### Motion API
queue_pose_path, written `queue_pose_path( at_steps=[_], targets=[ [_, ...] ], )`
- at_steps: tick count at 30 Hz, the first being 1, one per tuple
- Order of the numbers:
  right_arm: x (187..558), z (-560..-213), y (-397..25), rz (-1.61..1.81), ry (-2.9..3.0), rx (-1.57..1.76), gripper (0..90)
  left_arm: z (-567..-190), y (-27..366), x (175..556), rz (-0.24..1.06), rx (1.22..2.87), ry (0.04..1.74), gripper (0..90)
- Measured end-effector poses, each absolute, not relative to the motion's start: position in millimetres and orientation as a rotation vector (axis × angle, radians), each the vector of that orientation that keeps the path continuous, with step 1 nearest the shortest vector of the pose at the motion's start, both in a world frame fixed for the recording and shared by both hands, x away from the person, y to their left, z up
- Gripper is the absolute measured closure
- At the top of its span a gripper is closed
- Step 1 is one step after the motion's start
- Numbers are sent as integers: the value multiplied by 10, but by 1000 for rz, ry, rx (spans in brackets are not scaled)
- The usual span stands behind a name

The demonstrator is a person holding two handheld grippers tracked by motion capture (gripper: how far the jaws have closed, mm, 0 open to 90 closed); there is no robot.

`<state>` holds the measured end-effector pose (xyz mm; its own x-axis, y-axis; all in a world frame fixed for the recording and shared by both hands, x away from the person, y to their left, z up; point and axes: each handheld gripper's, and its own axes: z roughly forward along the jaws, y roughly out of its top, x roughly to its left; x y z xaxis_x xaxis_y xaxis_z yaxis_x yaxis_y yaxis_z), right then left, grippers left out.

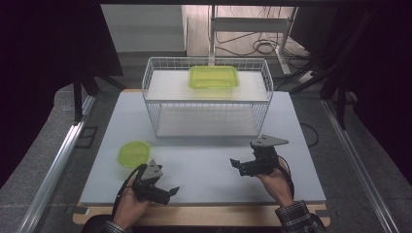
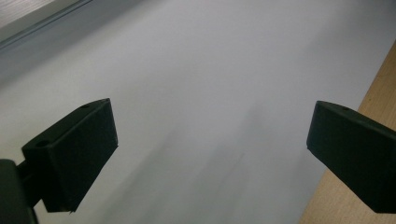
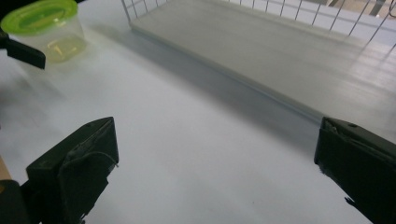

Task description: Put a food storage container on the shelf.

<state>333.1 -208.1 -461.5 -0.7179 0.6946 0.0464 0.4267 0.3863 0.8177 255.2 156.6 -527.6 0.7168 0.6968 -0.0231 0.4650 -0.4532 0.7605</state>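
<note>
both tools [image 1: 167, 192] [image 1: 236, 164] gape; round tub [image 3: 44, 29] cropped.

We see a white bench [image 1: 204, 170] with a wooden edge [image 1: 204, 215] along its near side. At the far half of the bench stands a white wire rack [image 1: 206, 97] with two levels, its lower shelf [image 1: 206, 121] bare. On its upper shelf [image 1: 165, 87] sits a flat rectangular green tub [image 1: 214, 76], right of centre. The rack's shadow falls on the bench just in front of it. Beyond the bench, on the floor [image 1: 145, 60], we see a white metal frame [image 1: 252, 24] with black cables [image 1: 257, 47] coiled under it. Metal rails [image 1: 58, 165] run along both sides of the bench, and dark curtains [image 1: 43, 58] hang left and right.
</note>
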Motion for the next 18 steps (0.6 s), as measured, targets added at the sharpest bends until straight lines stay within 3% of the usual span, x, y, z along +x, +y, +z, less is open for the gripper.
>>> queue_pose_path(
  at_steps=[18],
  targets=[
    [3176, -4963, -2152, 1160, 2414, 1026, 0, -5282, 1565, 2554, 374, 2136, 884, 4]
  ],
)
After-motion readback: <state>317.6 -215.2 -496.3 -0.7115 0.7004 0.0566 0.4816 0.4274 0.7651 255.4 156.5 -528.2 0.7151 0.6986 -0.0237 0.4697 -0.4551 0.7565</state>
